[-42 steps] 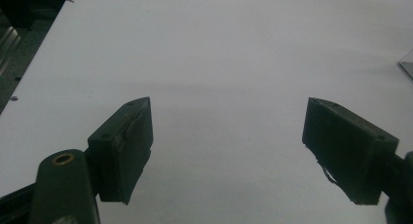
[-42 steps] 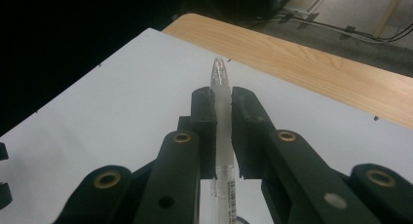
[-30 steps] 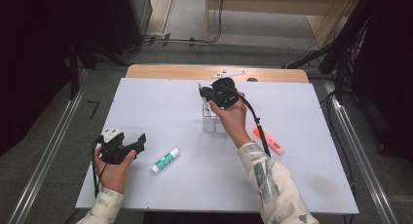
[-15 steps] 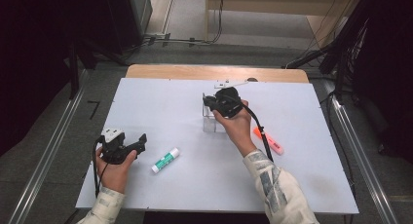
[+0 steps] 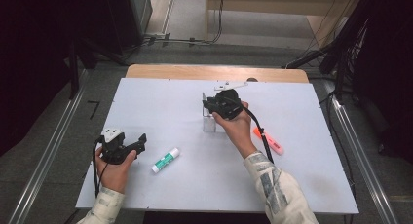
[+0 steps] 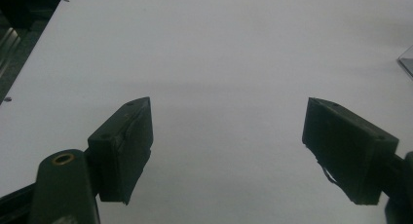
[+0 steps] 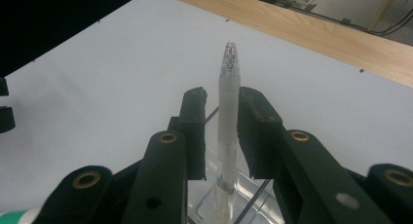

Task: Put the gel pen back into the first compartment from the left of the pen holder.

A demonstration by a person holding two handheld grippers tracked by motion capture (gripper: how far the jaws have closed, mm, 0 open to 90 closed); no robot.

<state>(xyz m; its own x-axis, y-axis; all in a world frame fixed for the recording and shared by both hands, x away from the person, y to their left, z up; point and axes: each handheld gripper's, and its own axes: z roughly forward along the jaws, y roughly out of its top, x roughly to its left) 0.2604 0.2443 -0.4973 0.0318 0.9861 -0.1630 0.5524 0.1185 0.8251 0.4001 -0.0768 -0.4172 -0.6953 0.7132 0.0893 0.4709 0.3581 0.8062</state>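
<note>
The right gripper (image 7: 221, 119) has just been opening around a frosted pen (image 7: 228, 117), which stands upright with its tip down in a clear holder (image 7: 243, 199). In the right gripper view a thin gap now shows on each side of the barrel, so the pads (image 7: 194, 121) no longer seem to press it, though the pen is still between them. From above, the right gripper (image 5: 208, 106) hangs over the holder (image 5: 209, 122) near the middle of the white table (image 5: 160, 102); half a second back it sat in almost the same place, so the hand has barely shifted while the jaws parted. This reads as the let-go after dropping the pen in: the placing looks done, and the pen stands on its own against the holder's wall. The next move would call for a straight lift, so a pad does not catch the barrel and tip the light holder. The left gripper (image 5: 138, 142) rests near the table's front left, jaws wide apart and empty, as a second ago. A glue stick (image 5: 165, 159) lies just beside it, and an orange highlighter (image 5: 269, 140) lies right of the right forearm; both are untouched.
</note>
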